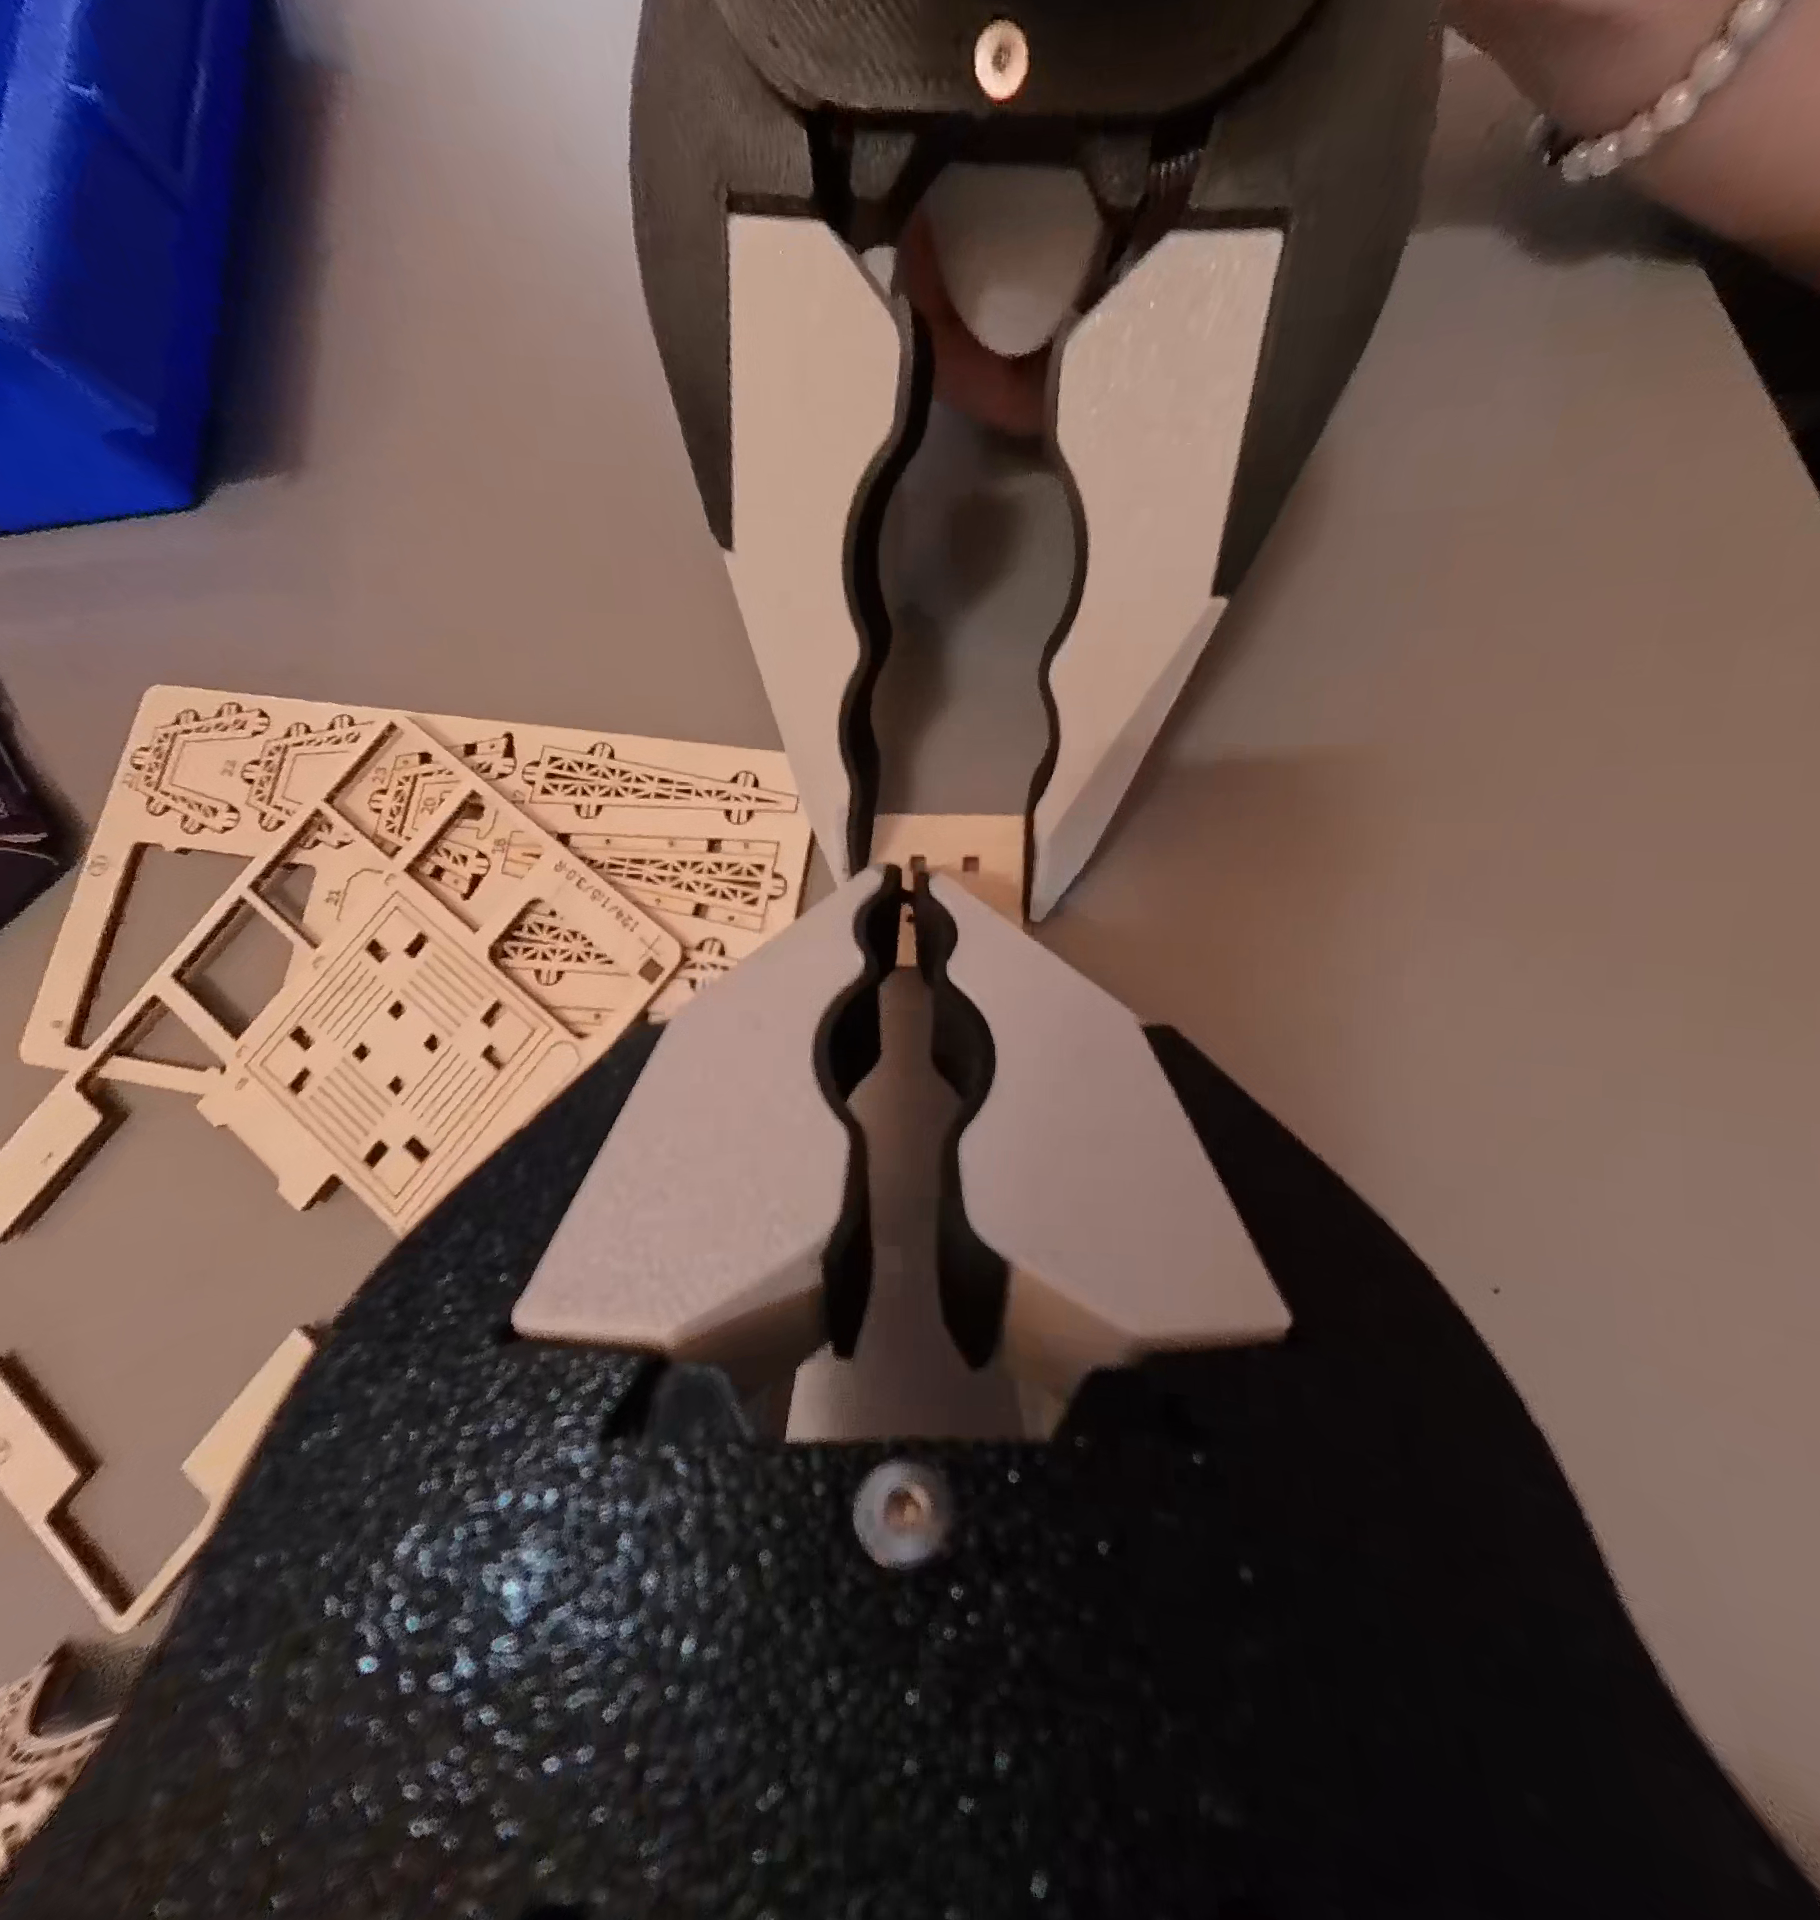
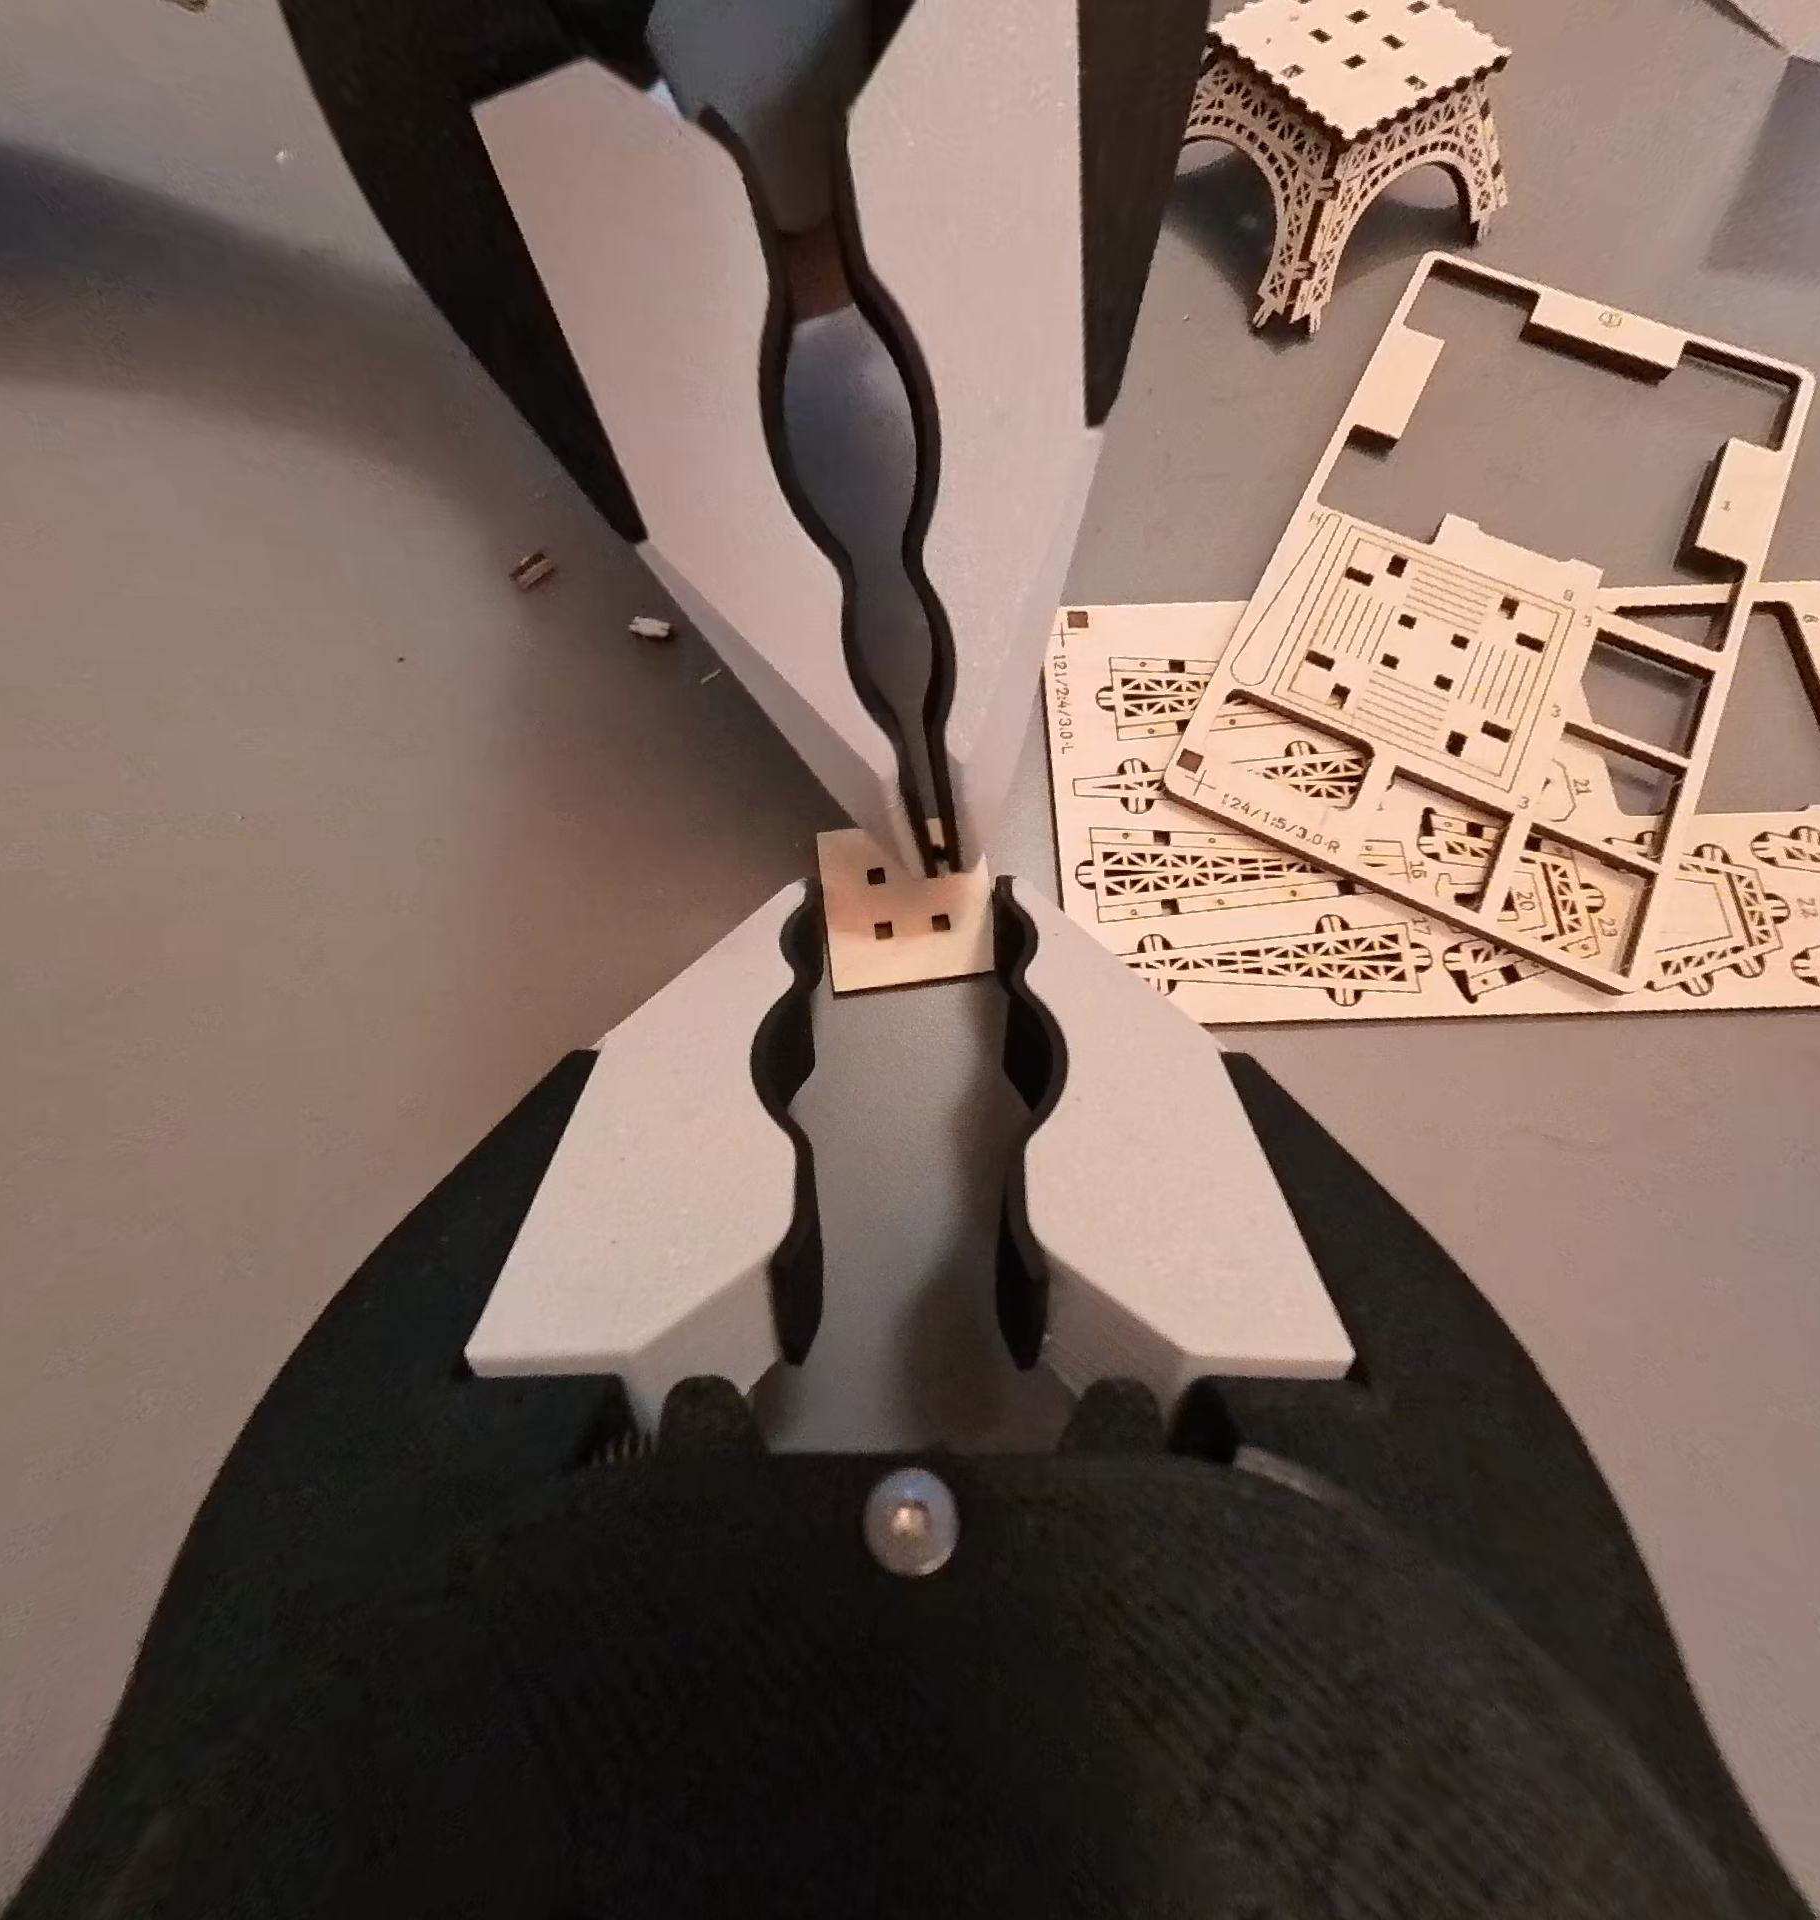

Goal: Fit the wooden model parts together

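A small square wooden plate (image 2: 906, 940) with small square slots is held level above the grey table (image 2: 262, 935). My right gripper (image 2: 904, 902) is shut on its two side edges. It shows in the left wrist view (image 1: 945, 844), gripped by the right gripper (image 1: 942, 883) coming from the top. My left gripper (image 1: 904, 883) is nearly closed, and a thin sliver of wood shows between its tips, mostly hidden. In the right wrist view the left gripper (image 2: 932, 836) points down onto the far slots of the plate.
Two overlapping laser-cut wooden sheets (image 2: 1457, 790) lie beside the grippers; they also show in the left wrist view (image 1: 397, 935). An assembled lattice tower base (image 2: 1353, 135) stands behind them. A blue bin (image 1: 75, 260), small scraps (image 2: 532, 566) and a wrist with a bead bracelet (image 1: 1654, 104) are in view. Less than 4 cm separates the two grippers' tips. The assembled lattice tower base (image 2: 1353, 135) is about 20 cm from both grippers' fingertips.
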The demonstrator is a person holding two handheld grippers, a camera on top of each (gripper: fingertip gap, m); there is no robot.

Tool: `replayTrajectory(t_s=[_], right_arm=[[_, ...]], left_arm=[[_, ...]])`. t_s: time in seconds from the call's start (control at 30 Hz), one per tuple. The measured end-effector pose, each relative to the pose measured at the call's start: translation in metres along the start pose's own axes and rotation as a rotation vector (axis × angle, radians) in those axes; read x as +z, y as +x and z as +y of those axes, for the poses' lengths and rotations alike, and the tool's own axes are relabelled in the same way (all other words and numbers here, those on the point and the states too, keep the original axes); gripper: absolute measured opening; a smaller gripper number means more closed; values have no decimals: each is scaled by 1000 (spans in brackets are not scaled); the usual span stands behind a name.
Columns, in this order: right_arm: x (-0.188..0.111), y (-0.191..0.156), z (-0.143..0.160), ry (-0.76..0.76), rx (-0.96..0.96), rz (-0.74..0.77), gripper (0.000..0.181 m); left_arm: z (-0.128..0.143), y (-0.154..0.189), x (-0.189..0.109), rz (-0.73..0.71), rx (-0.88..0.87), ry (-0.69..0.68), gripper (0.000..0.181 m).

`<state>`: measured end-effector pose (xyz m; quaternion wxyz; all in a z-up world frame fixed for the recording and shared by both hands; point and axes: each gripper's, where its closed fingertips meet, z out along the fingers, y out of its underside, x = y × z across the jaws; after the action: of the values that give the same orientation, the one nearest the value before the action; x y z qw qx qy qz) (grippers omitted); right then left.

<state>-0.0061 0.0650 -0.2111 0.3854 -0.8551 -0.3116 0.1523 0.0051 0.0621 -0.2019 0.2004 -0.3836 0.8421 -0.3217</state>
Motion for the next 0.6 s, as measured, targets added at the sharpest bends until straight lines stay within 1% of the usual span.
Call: replayTrajectory(t_s=[0.37,0.47,0.53,0.6], right_arm=[[0,0,0,0,1,-1,31],[0,0,0,0,3,-3,31],[0,0,0,1,5,-4,31],[0,0,0,1,7,-6,31]], left_arm=[[2,-1,3,-3,50,64,0],[7,0,4,11,32,54,0],[9,-7,0,-39,30,54,0],[8,-11,-5,-51,-41,54,0]])
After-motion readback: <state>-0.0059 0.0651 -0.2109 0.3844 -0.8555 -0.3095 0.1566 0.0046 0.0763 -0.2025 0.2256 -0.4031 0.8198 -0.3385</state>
